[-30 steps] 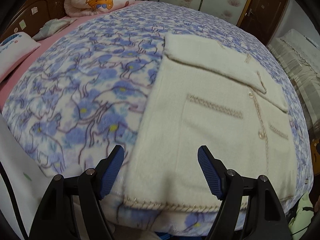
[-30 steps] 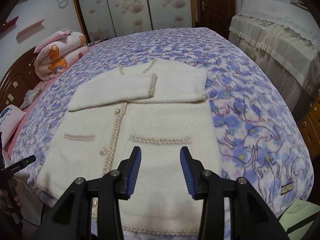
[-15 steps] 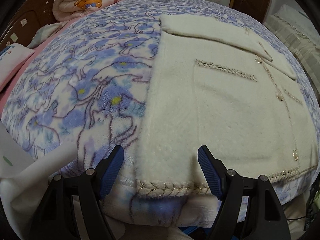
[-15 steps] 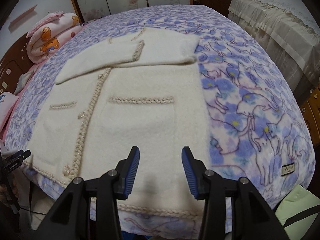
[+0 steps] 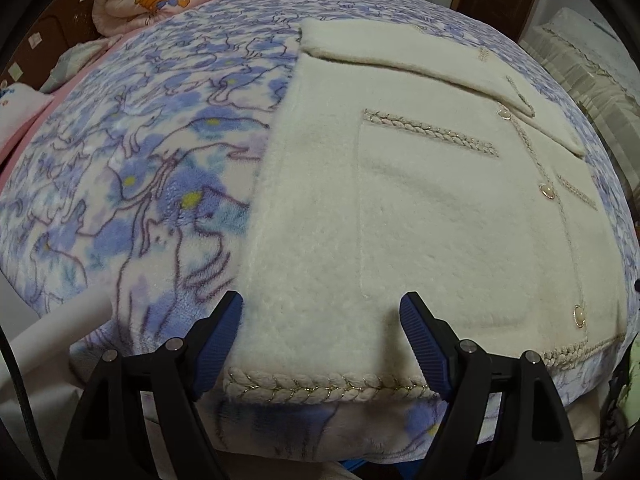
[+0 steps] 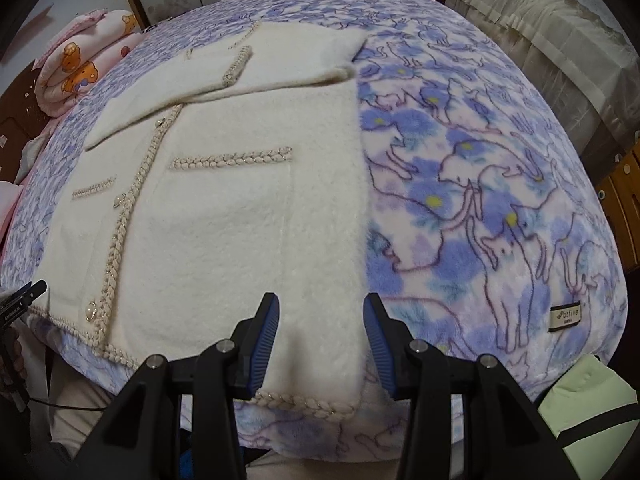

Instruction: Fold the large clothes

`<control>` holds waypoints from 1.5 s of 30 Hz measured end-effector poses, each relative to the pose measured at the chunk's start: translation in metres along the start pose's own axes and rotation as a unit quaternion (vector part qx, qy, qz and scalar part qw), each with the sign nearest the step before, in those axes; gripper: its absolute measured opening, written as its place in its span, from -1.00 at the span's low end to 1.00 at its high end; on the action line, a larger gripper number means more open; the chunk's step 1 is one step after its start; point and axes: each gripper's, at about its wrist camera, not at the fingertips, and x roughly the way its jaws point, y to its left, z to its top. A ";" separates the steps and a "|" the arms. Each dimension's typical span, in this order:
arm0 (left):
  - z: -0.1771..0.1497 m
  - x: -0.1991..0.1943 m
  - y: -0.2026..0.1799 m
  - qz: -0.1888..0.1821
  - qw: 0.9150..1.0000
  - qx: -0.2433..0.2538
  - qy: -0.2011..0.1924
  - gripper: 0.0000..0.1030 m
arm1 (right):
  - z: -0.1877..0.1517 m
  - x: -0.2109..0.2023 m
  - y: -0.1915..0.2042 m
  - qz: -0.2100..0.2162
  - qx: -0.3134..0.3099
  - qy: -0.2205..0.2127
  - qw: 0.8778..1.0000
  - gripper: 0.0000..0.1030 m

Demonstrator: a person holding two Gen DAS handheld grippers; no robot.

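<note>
The cardigan lay flat, front up, on the bed, its braided hem at the near edge, right under both claws. The left claw stood wide, its jaws having just opened a little further, nothing pinched between them; its left pad hung over the garment's left side edge, its right pad further in over the cream pile, and the hem's left corner sat just below. The right claw was at about half spread, also empty, straddling the hem's right corner, with its right pad at the garment's side edge where the blanket begins. Outward from the claws ran the two braid-trimmed pockets and the buttoned front band; beyond those, at the far end, both sleeves lay already folded across the chest. A rolled quilt sat well off past the garment at the head of the bed, and a small label showed on the blanket right of the right claw.

The step in hand looked like the approach for the bottom-up fold, sleeves done and hem not yet taken. Next, each claw would likely need to sink onto its corner, bite through the thick pile and braid without catching the blanket beneath, then lift both corners evenly and carry the hem toward the sleeves.
</note>
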 end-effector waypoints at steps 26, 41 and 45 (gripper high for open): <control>-0.002 0.043 0.028 -0.090 0.992 -0.071 0.054 0.99 | -0.009 0.035 -0.039 0.051 0.052 0.056 0.996 -0.15; 0.002 0.046 0.016 -0.089 0.993 -0.054 0.057 0.62 | -0.023 0.062 -0.027 0.125 0.071 0.125 0.982 -0.10; -0.001 0.041 0.026 -0.126 0.988 -0.062 0.067 0.01 | -0.026 0.068 -0.031 0.140 0.090 0.132 0.977 -0.09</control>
